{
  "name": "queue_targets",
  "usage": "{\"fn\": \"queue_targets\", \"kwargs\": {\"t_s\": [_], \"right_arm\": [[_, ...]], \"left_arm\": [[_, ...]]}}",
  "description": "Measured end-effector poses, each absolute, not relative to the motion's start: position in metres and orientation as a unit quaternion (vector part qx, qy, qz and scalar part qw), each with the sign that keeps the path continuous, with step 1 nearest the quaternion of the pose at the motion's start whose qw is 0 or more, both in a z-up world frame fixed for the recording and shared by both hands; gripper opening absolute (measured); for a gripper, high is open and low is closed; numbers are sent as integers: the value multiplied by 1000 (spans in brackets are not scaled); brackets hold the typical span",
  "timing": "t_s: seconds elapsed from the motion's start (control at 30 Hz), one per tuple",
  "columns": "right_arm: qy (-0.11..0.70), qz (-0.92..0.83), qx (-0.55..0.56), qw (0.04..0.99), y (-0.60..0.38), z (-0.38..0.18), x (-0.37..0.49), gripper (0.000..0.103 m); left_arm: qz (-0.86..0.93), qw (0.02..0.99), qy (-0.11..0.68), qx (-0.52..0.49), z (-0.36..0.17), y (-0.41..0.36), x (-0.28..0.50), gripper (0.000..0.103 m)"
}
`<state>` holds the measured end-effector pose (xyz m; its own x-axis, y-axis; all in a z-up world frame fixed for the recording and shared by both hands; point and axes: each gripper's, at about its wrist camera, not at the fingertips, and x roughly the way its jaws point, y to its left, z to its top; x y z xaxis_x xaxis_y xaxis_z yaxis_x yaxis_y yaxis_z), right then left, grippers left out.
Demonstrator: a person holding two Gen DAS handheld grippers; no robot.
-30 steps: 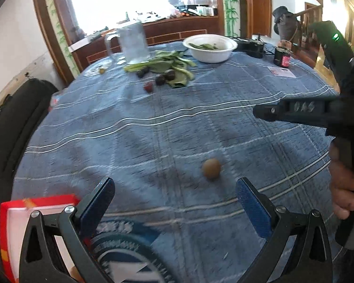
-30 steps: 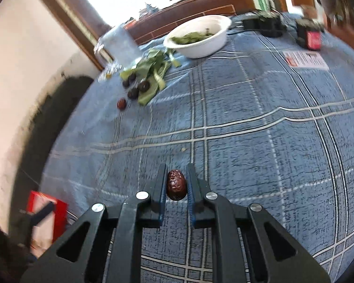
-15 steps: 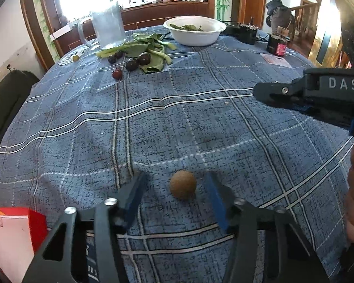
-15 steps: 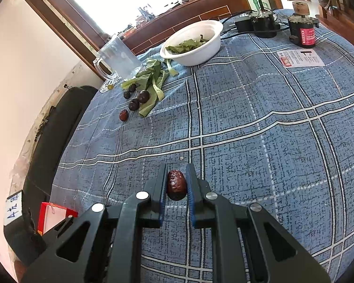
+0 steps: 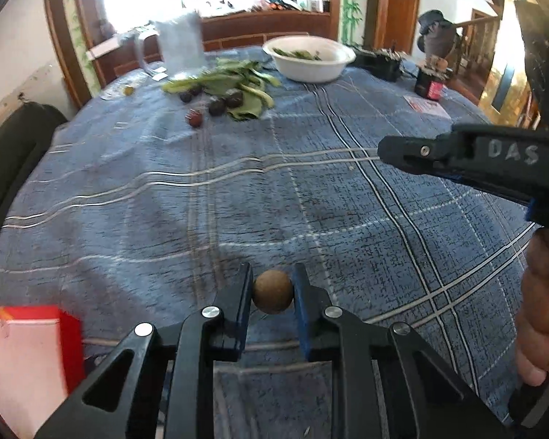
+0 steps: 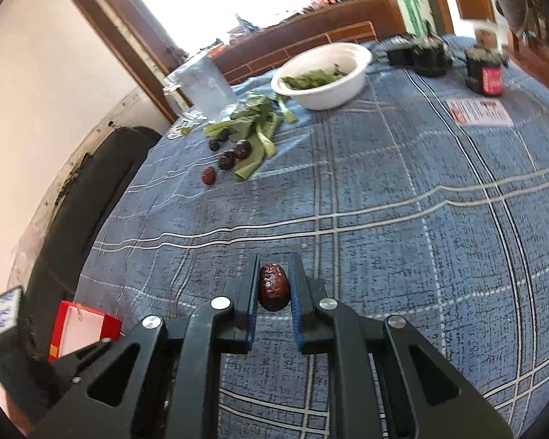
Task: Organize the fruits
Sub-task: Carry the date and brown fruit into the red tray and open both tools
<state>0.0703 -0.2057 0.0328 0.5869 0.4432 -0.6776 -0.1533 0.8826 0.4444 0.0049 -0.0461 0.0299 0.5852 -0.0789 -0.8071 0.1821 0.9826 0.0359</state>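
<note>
- Left tool [image 5: 272, 292] is pinched on a round brown fruit [image 5: 272, 291], pads touching both sides at its widest part, close above the counter [image 5: 347, 201].
- That fruit looks light and firm with a rough skin; being round it could roll free, so a centred hold suits it.
- Right tool [image 6: 273, 289] grips a wrinkled red date [image 6: 272, 287] across its narrow waist; small, light, likely a bit soft.
- More dark fruits [image 6: 234, 153] lie far off by the greens [image 6: 254, 124] and white bowl [image 6: 322, 73].
- Blue checked cloth, slightly rumpled, should damp rolling; bright window behind.
</note>
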Motion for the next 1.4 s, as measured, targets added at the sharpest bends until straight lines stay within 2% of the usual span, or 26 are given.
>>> {"fn": "queue_targets", "kwargs": {"t_s": [0.3, 0.53, 1.0, 1.4], "right_arm": [[368, 228, 115, 894, -161, 59, 35, 17], [341, 294, 52, 892, -92, 75, -11, 17], [345, 379, -29, 858, 29, 72, -113, 18], [379, 386, -59, 839, 68, 45, -140, 18]], "left_arm": [[11, 929, 363, 67, 87, 3, -73, 21], [87, 939, 327, 69, 108, 65, -127, 20], [154, 937, 313, 33, 102, 148, -170, 21], [174, 929, 327, 17, 78, 185, -185, 21]]}}
